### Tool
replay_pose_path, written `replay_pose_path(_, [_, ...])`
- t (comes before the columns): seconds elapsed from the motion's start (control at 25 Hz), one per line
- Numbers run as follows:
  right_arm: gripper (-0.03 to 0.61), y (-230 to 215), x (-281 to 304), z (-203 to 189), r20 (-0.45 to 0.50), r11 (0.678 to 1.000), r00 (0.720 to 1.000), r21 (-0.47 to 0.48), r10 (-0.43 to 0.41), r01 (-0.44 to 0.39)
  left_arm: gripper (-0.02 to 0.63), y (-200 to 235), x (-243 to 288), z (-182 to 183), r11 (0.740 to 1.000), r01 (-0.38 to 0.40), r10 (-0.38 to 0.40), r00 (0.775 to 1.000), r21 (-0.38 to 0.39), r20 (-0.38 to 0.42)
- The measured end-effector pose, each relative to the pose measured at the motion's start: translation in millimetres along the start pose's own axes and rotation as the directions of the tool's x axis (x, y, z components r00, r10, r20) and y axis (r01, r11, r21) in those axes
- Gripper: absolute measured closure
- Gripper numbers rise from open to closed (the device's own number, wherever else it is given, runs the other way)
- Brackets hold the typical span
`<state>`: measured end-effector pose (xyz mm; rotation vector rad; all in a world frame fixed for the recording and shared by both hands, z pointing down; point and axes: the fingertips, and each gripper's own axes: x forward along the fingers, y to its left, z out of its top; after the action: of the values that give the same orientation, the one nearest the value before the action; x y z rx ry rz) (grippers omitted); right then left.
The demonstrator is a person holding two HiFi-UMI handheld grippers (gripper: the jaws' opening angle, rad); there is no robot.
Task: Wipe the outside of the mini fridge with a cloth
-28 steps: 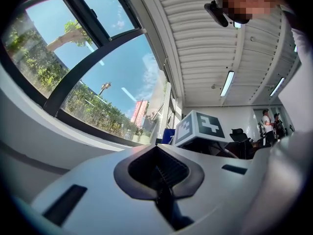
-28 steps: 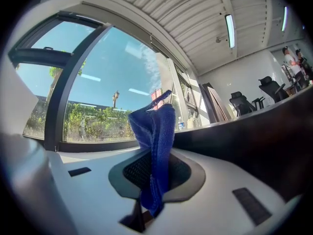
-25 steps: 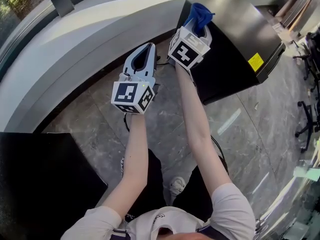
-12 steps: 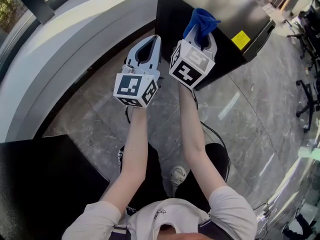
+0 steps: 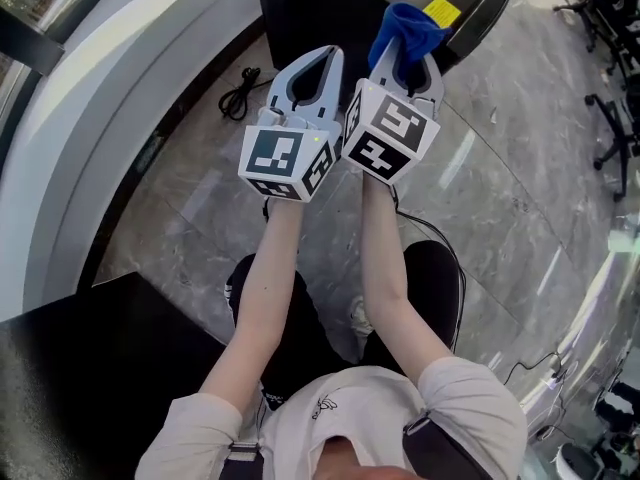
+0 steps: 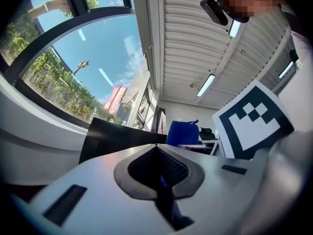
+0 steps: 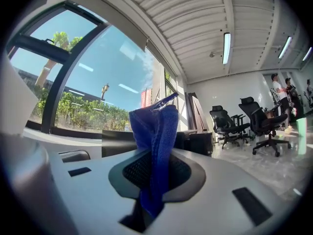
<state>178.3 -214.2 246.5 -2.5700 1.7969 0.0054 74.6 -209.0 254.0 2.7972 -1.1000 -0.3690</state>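
Blue cloth [image 5: 405,26], clamped in the right tool [image 5: 405,63] (left tool [image 5: 318,63] closed, empty), probably next needs pressing onto the mini fridge [image 5: 320,8] at upper frame.

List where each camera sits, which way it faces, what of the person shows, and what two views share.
Head view: on the person's head, facing steeply down at floor and mini fridge; forearms, legs, left gripper and right gripper show.
Left gripper view: on the left gripper, fingers shut, tilted up at window and ceiling; the person's head shows at top.
Right gripper view: on the right gripper, facing window and office chairs; no body shows.
Shared: the right gripper's blue cloth appears in all three.
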Motion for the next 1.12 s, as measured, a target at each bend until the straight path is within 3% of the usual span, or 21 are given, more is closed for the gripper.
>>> replay_pose_path(0.44, [0.517, -55.7, -25.9, -3.3, -0.021, 0.998, 0.998, 0.029, -0.060, 0.061, 0.609, -25.6, 4.3, -11.0, 0.999, 0.052, -0.052, 0.998, -0.004, -0.030])
replay_pose_path(0.72, [0.517, -75.1, -36.2, -5.7, -0.031, 0.995, 0.995, 0.038, -0.093, 0.094, 0.609, 1.1, -0.4, -6.2, 1.000, -0.007, 0.007, 1.000, -0.025, -0.011])
replay_pose_path(0.96, [0.517, -103.7, -38.1, -12.6, -0.046, 0.984, 0.986, 0.068, -0.161, 0.164, 0.609, 12.7, -1.7, -6.4, 1.000, -0.021, 0.021, 1.000, 0.001, -0.004])
replay_pose_path(1.12, [0.517, -97.7, -48.4, -8.0, -0.023, 0.984, 0.987, 0.080, -0.159, 0.161, 0.609, 23.8, -1.0, -4.1, 0.999, -0.033, 0.033, 0.999, 0.008, 0.009])
